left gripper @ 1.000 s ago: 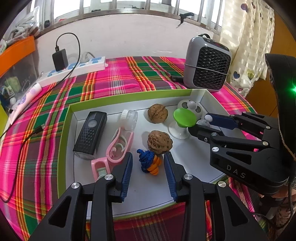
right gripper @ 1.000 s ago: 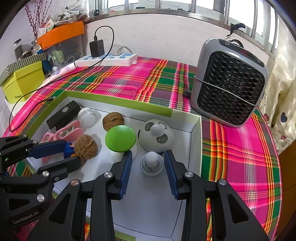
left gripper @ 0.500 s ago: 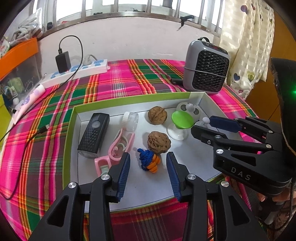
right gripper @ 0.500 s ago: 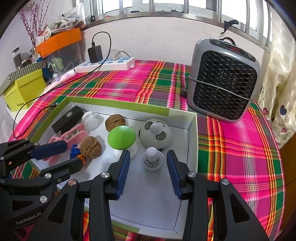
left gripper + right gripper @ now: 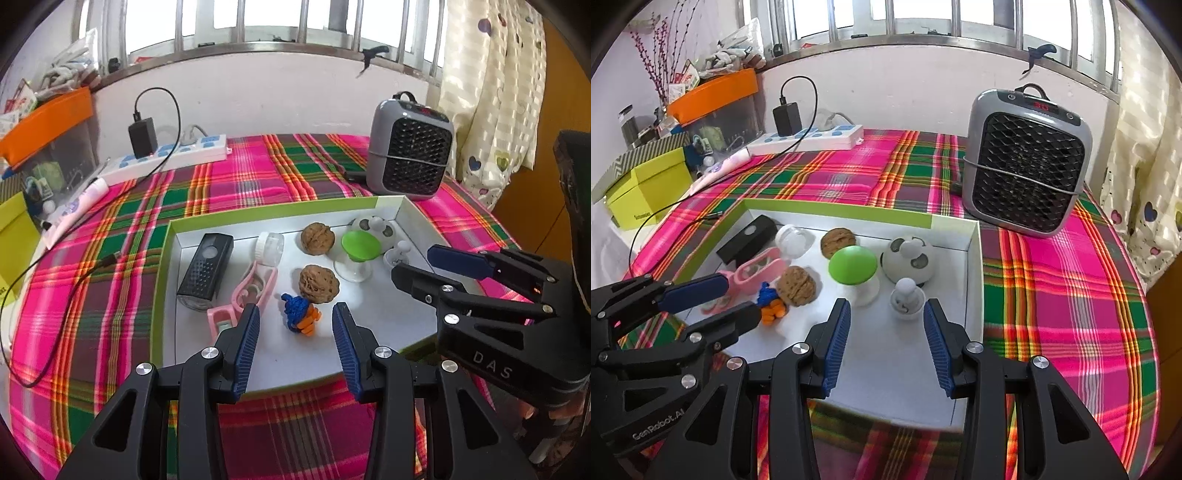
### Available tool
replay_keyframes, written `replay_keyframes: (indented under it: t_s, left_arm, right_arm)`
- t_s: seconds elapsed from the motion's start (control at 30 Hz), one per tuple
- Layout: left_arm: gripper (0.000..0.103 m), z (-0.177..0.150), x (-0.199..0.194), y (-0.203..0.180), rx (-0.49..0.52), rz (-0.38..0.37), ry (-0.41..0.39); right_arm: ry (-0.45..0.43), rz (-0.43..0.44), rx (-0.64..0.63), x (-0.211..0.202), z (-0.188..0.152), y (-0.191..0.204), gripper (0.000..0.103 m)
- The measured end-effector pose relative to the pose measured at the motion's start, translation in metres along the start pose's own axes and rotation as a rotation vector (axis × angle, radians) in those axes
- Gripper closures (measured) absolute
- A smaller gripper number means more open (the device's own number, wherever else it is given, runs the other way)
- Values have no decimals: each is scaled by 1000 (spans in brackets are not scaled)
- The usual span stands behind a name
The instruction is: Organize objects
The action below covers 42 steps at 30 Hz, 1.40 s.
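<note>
I hold both grippers above the near edge of the white tray (image 5: 376, 325), which lies on the plaid cloth (image 5: 258, 177). My left gripper (image 5: 295, 332) stands with its jaws apart and nothing between the pads; the blue and orange knitted toy (image 5: 300, 314) lies in the tray just beyond them, touching the nearer walnut (image 5: 318, 283). My right gripper (image 5: 886, 332) is likewise parted and empty, with the small white figure (image 5: 907, 298) just beyond it, near the tray's right wall. Farther into the tray are the green mushroom (image 5: 852, 265), the second walnut (image 5: 836, 242), the pink clip (image 5: 245, 291) and the black box (image 5: 207, 269). The grey heater (image 5: 1027, 166) stands behind the tray.
</note>
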<state>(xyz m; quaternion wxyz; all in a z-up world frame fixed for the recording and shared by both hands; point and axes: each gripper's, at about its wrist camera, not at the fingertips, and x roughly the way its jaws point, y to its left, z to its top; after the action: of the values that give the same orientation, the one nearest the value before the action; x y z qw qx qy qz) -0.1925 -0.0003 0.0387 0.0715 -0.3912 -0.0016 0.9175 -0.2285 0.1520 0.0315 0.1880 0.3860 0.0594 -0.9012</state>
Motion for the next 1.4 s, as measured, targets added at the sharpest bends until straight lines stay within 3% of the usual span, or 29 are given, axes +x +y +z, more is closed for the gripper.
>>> replay_keyframes:
  t_s: [0.53, 1.4]
  left_arm:
    - [64, -28, -43, -2, -33, 32, -26]
    - [64, -98, -51, -10, -39, 107, 66]
  right_arm:
    - [-36, -3, 31, -44, -27, 19, 60]
    - [66, -54, 59, -57, -97, 33, 60]
